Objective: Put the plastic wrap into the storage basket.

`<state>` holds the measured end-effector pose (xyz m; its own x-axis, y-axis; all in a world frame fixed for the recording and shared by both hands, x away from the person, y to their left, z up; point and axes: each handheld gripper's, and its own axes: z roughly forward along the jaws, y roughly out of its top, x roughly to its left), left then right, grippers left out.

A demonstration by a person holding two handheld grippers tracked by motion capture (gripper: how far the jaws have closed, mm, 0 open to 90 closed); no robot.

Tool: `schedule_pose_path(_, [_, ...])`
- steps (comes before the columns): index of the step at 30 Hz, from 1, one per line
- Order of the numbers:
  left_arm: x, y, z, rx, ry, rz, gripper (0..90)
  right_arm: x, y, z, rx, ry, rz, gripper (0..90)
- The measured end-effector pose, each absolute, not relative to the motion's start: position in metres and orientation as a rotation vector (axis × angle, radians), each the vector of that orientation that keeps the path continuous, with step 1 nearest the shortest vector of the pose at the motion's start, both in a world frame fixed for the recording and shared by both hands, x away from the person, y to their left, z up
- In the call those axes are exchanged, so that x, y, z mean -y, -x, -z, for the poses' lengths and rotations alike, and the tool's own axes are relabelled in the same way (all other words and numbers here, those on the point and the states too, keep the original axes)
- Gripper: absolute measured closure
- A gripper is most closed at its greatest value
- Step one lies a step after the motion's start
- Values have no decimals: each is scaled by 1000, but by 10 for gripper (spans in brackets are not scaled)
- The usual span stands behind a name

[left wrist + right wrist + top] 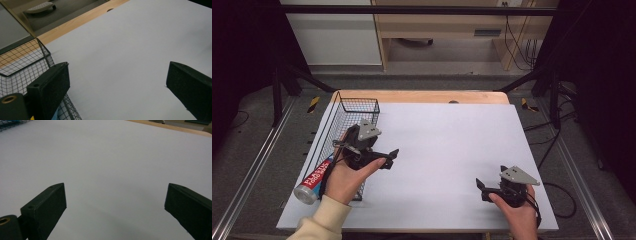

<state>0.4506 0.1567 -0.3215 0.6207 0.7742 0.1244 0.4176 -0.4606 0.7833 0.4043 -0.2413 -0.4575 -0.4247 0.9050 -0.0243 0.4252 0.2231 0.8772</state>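
Both were gaping wide with nothing in them: right gripper (480,186) sat low over bare white board (447,150), left gripper (393,155) further up. Just left of that one was the wire basket (357,107), a red-and-white tube (315,181) poking out its near end.

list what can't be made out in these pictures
- High view: the red, white and blue printed tube in the black wire mesh basket is half hidden by the person's left hand; its lettering is too small to read.
- Left claw view: the basket's contents are cut off by the bottom edge.
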Motion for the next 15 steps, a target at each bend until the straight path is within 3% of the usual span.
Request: schedule_pose_path(15, [-125, -443, 358, -848, -2127, -542, 52, 241, -404, 457, -1955, -1206, -1133, 39])
